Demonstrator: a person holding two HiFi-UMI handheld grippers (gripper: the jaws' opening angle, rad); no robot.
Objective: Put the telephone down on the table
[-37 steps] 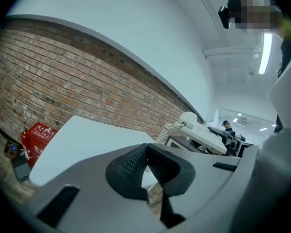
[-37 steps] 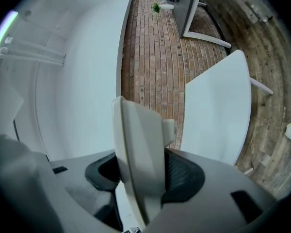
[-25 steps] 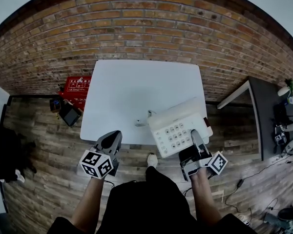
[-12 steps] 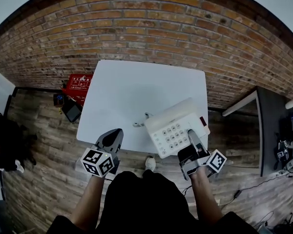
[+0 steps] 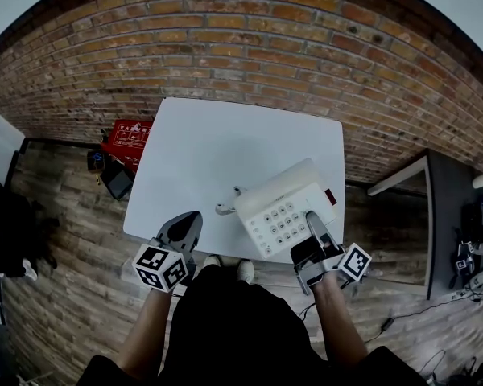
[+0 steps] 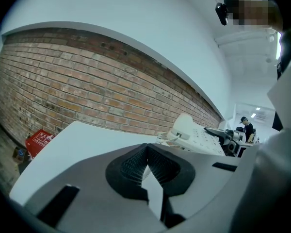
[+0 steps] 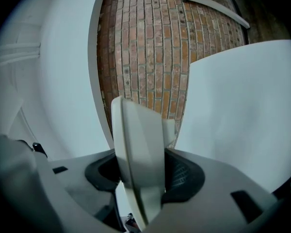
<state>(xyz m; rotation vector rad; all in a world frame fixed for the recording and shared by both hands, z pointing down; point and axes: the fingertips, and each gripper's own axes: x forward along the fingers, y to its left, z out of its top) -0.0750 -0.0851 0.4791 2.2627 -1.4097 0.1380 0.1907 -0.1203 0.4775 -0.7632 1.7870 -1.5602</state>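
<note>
- Currently the right gripper point(image 5: 315, 230) fingers clench the telephone point(image 5: 283, 211) by its near right edge; its body extends away-left over the worktop point(image 5: 225, 143) corner.
- Empty left gripper point(image 5: 185, 225), fingers together, sits farther off.

Telephone point(image 5: 283, 211) corner hidden, red box point(image 5: 127, 141) lettering illegible

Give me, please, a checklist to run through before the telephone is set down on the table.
1. Right hand-held gripper clamped on the telephone: ok.
2. Bare table surface beside the telephone: ok.
3. Left hand-held gripper shut, empty, apart from the telephone: ok.
4. Cord clear of the landing spot: cannot tell.
5. Telephone base touching the table: cannot tell.
</note>
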